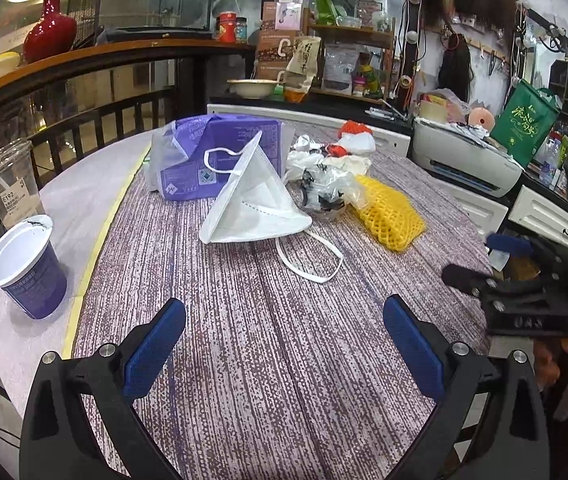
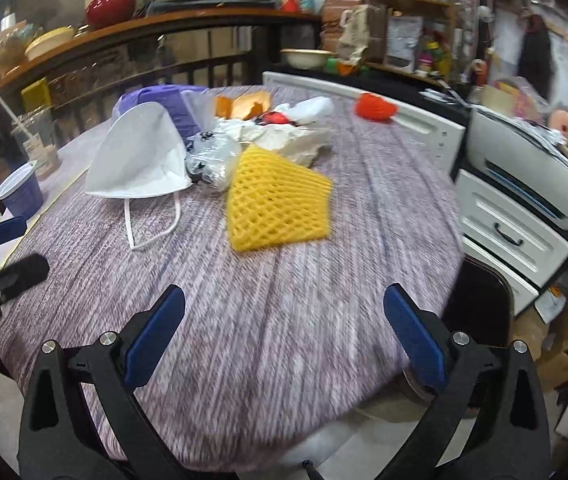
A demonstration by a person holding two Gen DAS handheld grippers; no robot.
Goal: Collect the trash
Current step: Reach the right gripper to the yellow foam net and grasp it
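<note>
Trash lies on a purple-striped table (image 1: 243,340) (image 2: 364,220): a white face mask (image 1: 257,200) (image 2: 139,156), a yellow foam fruit net (image 1: 390,212) (image 2: 275,200), a purple plastic pack (image 1: 219,156) (image 2: 163,100), crumpled clear and white wrappers (image 1: 328,176) (image 2: 211,156), and a red-orange net (image 1: 354,128) (image 2: 376,108). My left gripper (image 1: 284,344) is open and empty, short of the mask. My right gripper (image 2: 284,336) is open and empty, near the table's front edge, short of the yellow net.
A purple yogurt cup (image 1: 23,268) (image 2: 19,192) and a clear cup with a straw (image 1: 7,184) stand at the table's left side. White drawers and a printer (image 2: 524,184) sit to the right. A railing and shelf run behind. The right gripper shows at the left wrist view's right edge (image 1: 524,292).
</note>
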